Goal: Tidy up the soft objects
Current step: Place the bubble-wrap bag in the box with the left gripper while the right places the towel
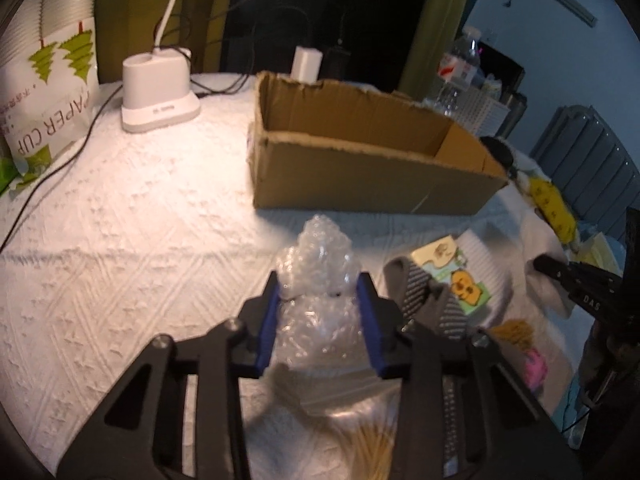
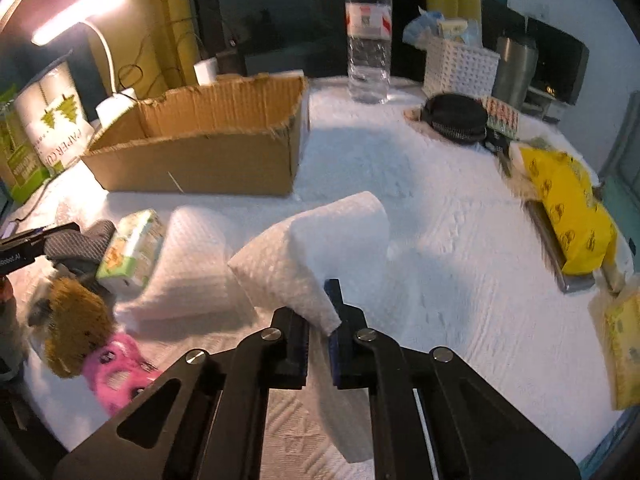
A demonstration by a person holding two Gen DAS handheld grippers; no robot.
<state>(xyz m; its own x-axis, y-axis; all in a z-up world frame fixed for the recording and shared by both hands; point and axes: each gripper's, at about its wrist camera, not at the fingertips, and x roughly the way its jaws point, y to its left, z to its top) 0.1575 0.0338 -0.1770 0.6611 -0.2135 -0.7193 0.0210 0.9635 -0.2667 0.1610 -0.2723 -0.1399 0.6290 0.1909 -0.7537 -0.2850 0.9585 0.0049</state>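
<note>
My left gripper point(image 1: 318, 286) is shut on a wad of clear bubble wrap point(image 1: 316, 260), held above the white tablecloth in front of an open cardboard box point(image 1: 360, 152). My right gripper point(image 2: 320, 312) is shut on a folded white paper towel point(image 2: 316, 248) that it holds up off the table. The box also shows in the right wrist view point(image 2: 208, 156). A brown plush toy point(image 2: 74, 320), a pink soft toy point(image 2: 116, 372), a grey cloth point(image 2: 86, 248) and a green tissue pack point(image 2: 132, 248) lie at the left in the right wrist view.
A white lamp base point(image 1: 158, 94) and a paper cup sleeve point(image 1: 44, 80) stand at the back left. A water bottle point(image 2: 368, 36), white basket point(image 2: 460, 66), black pouch point(image 2: 456, 118) and yellow packs point(image 2: 568, 208) are at the right.
</note>
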